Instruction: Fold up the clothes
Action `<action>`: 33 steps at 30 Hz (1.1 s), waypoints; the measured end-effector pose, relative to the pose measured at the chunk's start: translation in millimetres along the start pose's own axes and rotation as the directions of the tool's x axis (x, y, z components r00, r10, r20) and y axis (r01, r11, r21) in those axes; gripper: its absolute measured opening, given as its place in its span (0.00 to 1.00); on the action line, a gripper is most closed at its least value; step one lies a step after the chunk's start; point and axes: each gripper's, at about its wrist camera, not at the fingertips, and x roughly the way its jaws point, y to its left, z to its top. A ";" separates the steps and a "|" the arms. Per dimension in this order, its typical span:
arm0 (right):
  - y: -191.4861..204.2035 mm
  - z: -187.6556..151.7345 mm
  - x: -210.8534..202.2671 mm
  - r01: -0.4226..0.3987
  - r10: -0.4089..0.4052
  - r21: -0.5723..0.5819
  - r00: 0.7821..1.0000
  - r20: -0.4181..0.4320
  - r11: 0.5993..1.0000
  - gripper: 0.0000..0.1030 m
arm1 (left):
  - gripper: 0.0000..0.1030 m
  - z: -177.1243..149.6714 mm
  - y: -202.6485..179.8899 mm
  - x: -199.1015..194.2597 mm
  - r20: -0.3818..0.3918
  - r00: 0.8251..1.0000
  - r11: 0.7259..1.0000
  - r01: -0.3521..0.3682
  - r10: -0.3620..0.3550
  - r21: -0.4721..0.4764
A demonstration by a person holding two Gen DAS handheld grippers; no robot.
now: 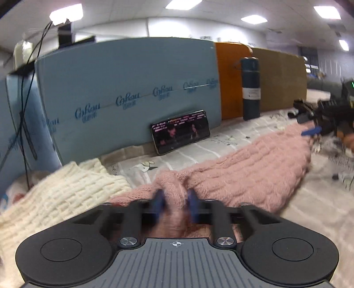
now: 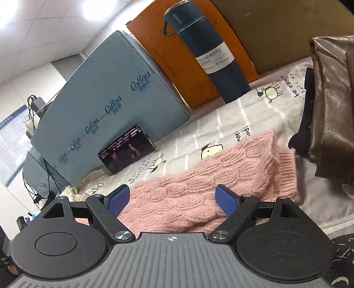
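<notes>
Pinching a bunched fold of fuzzy pink knit sweater (image 1: 239,175) between narrow blue fingers, left gripper (image 1: 176,205); right gripper (image 2: 172,202) spread wide above the sweater, lying on cartoon-print sheet (image 2: 232,110) beside cream knit garment (image 1: 55,195).

An office-like room: white tiled ceiling with recessed light panels (image 1: 254,18), blue printed foam partition board (image 1: 128,93).

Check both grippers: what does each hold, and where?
The left gripper pinches a bunched fold of the pink sweater at its near edge. The right gripper is open, holding nothing.
</notes>
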 end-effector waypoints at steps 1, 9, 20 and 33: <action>1.1 -1.4 -0.5 0.003 -0.003 -0.008 1.000 0.001 1.000 0.81 | 0.15 -1.8 -3.7 -2.2 0.008 1.000 1.000 0.000 0.000 0.020; 39.1 -15.3 10.7 0.030 -0.032 -0.311 0.999 -0.001 0.950 0.84 | 0.12 -14.3 -43.6 -58.8 0.171 0.984 0.988 -0.067 0.043 0.137; 121.7 -44.7 18.6 -0.118 0.054 -0.829 0.993 -0.106 0.546 0.90 | 0.11 -42.1 -71.8 -117.0 0.257 0.966 0.993 -0.042 0.012 0.110; 127.4 -69.3 -18.2 -0.128 0.048 -0.871 0.992 -0.120 0.474 0.10 | 0.11 -39.4 -68.3 -139.8 0.275 0.961 0.986 -0.013 -0.034 0.167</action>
